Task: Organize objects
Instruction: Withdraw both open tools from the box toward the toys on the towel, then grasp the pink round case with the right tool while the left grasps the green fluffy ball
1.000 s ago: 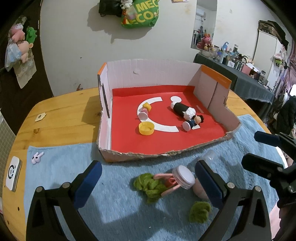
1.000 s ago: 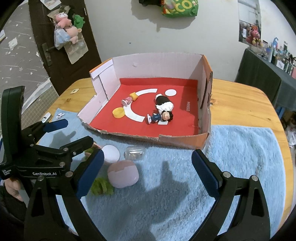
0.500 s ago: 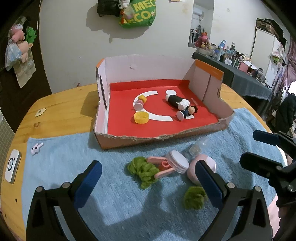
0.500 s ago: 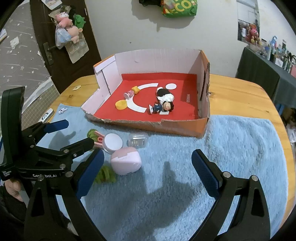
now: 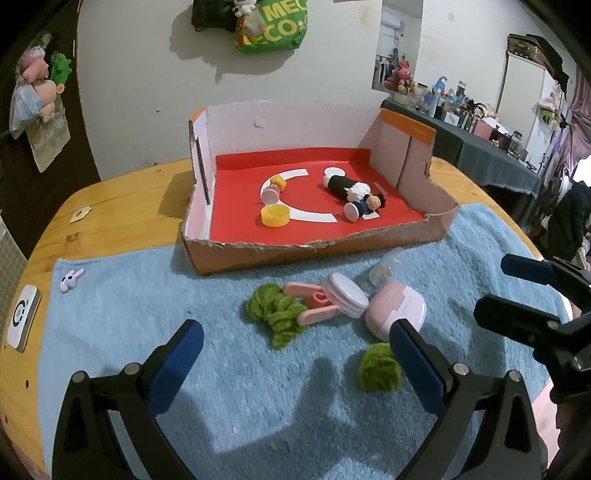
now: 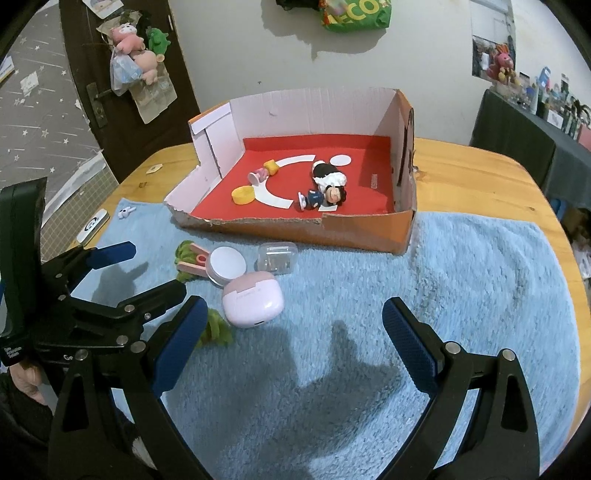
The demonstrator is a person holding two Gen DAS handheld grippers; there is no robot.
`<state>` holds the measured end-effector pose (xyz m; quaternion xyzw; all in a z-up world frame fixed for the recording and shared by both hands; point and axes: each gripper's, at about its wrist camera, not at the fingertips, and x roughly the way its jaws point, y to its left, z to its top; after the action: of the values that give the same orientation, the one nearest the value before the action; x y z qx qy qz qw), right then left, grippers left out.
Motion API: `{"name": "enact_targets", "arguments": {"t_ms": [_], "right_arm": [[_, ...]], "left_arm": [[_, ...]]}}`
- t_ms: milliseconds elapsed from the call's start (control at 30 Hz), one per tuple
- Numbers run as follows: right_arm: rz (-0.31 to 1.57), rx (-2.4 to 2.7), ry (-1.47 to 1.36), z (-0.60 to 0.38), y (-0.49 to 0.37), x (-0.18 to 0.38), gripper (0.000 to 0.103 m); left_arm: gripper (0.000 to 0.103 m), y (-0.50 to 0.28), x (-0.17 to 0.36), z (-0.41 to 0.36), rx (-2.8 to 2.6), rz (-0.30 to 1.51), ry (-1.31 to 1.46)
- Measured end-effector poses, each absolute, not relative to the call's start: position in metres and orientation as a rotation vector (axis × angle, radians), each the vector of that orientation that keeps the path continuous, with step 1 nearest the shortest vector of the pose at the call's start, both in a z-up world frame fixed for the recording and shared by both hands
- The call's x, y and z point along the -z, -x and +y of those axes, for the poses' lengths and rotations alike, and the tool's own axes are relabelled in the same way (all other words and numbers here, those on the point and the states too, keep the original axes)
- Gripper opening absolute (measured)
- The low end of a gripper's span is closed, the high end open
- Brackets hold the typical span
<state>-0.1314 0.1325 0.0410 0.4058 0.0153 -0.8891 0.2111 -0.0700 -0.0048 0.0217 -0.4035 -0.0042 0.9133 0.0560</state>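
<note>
Left gripper [image 5: 291, 363] and right gripper [image 6: 291, 339]: black frames; blue textured finger pads [image 6: 408, 345]; silver screws; white lettering.

bare blue towel [image 6: 461, 295] at right, pink case [image 6: 253, 303] and jar [image 6: 226, 265] crowding left, cardboard box [image 6: 295, 232] walling the far side

A green bag [image 5: 272, 26] hangs on the wall above the wooden table [image 5: 122, 192].

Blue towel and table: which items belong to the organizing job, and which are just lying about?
Job items:
pink case
round jar
clear box
pink clip
green pom-poms
cardboard box

Lying about:
earbud
white device
wall bag
</note>
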Motion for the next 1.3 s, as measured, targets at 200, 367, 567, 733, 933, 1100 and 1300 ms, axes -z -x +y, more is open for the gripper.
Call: {"name": "enact_targets", "arguments": {"t_ms": [200,367,567,733,933,1100,1300], "right_arm": [[0.045,2.473,-1.127,0.133,0.130,-0.040,0.097],[0.048,2.468,-1.137,0.134,0.130,-0.037,0.097],[0.055,2.465,-1.150,0.137,0.131,-0.033,0.096],[0.056,2.473,-1.159,0.142,0.134,-0.032,0.090],[0.073,2.476,-1.181,0.144,0.142,-0.026,0.087],[0.098,2.462,-1.190,0.138,0.149,-0.022,0.087],[0.117,2.447,-1.196,0.131,0.156,-0.018,0.087]], "left_arm": [[0.102,0.065,-0.020,-0.005,-2.771,-0.006,1.215],[0.101,0.060,-0.020,-0.005,-2.775,-0.009,1.197],[0.090,0.057,-0.020,-0.003,-2.752,-0.015,1.189],[0.086,0.050,-0.020,0.010,-2.717,0.026,1.157],[0.082,0.043,-0.021,0.027,-2.681,0.093,1.101],[0.077,0.048,-0.012,0.032,-2.663,0.114,1.132],[0.072,0.057,0.002,0.028,-2.677,0.103,1.195]]}}
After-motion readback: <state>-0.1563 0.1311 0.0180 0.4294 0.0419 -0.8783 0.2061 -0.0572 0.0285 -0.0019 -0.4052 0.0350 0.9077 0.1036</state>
